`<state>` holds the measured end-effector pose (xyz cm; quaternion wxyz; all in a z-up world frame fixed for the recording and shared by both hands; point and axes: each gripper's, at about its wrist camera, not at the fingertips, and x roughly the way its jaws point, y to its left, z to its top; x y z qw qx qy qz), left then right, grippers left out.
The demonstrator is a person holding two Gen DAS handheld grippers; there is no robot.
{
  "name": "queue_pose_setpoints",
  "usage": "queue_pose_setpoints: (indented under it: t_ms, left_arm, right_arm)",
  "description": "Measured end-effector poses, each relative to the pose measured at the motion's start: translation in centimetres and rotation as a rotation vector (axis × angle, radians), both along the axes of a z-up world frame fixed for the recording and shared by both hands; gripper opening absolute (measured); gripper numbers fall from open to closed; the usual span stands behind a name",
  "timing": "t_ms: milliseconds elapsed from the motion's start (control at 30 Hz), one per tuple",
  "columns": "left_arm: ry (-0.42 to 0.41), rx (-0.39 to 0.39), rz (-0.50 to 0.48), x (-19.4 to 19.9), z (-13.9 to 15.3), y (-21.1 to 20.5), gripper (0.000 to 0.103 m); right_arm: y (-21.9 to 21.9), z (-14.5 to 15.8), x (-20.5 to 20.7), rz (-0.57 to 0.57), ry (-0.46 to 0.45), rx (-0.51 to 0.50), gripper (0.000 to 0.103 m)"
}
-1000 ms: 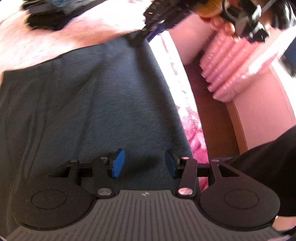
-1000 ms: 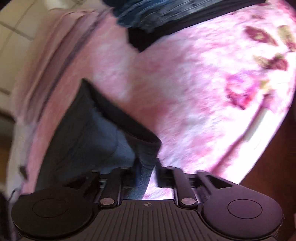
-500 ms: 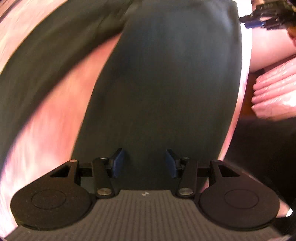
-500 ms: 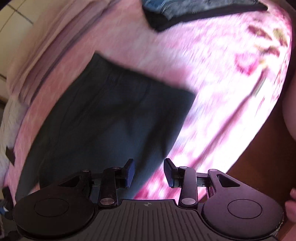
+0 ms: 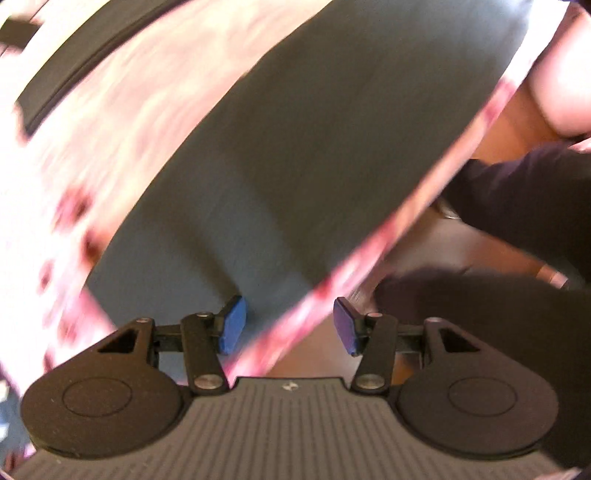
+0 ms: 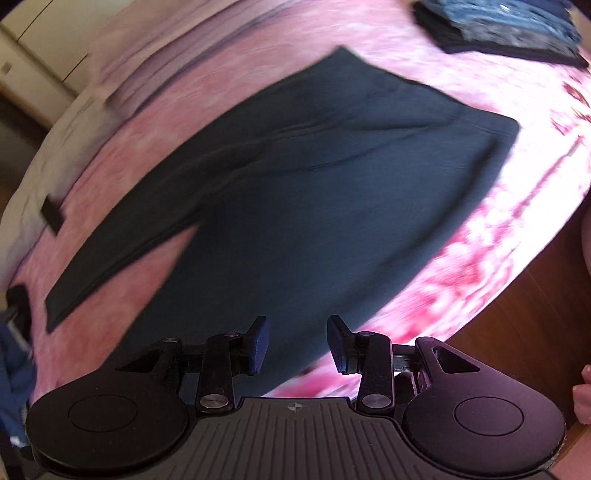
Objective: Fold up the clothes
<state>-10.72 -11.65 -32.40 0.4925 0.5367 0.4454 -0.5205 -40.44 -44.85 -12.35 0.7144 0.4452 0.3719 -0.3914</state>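
Left wrist view, much blurred: left gripper with blue pads, jaws parted and empty, pointing down over the near edge of a pink flowered fleece blanket. Dark grey soft knit garment, seemingly trousers, lying flat on that blanket, running up and away from the pads. Compared with a second ago, jaws a little wider after opening, and the view swung from the cloth's middle to the blanket's edge. Dark sleeve at right.

Right wrist view: right gripper likewise unclenched and bare, above the garment's near edge. A second ago, a fold of this cloth stood pinched between these pads; now let go, with the whole garment spread out, one leg reaching left. Stack of folded dark and blue clothes at the blanket's far corner.

Likely meaning: laying-out finished, garment ready for its first fold.
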Motion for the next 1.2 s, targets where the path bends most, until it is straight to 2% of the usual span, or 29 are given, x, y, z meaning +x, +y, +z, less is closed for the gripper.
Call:
queue_pose_setpoints:
  t_ms: [100, 167, 200, 267, 433, 633, 933, 1200]
  left_arm:
    - [-0.021, -0.013, 0.057, 1.3, 1.6, 1.7, 0.048]
    - [-0.019, -0.042, 0.095, 1.8, 3.0, 1.8, 0.048]
    - [-0.015, -0.060, 0.115, 2.3, 3.8, 1.6, 0.048]
    - [0.003, -0.104, 0.157, 4.1, 5.3, 1.1, 0.050]
    - [0.058, -0.209, 0.235, 0.7, 8.2, -3.0, 0.058]
    - [0.056, -0.250, 0.169, -1.5, 8.9, -6.6, 0.060]
    - [0.025, -0.243, 0.077, -3.6, 9.5, -7.7, 0.065]
    - [0.014, -0.238, 0.065, -3.9, 9.7, -7.3, 0.065]
  right_arm:
    - [2.0, 2.4, 3.0, 0.106, 0.024, -0.004, 0.042]
    - [2.7, 3.7, 4.8, 0.194, 0.073, -0.031, 0.072]
    - [3.0, 4.3, 5.7, 0.239, 0.103, -0.049, 0.074]
    - [3.6, 5.5, 7.4, 0.329, 0.163, -0.087, 0.074]
    - [3.9, 6.6, 9.7, 0.498, 0.291, -0.153, 0.074]
    - [3.8, 6.3, 10.3, 0.589, 0.382, -0.189, 0.074]
    - [4.8, 6.7, 9.5, 0.606, 0.391, -0.190, 0.074]
    - [4.5, 6.5, 9.4, 0.614, 0.380, -0.189, 0.074]
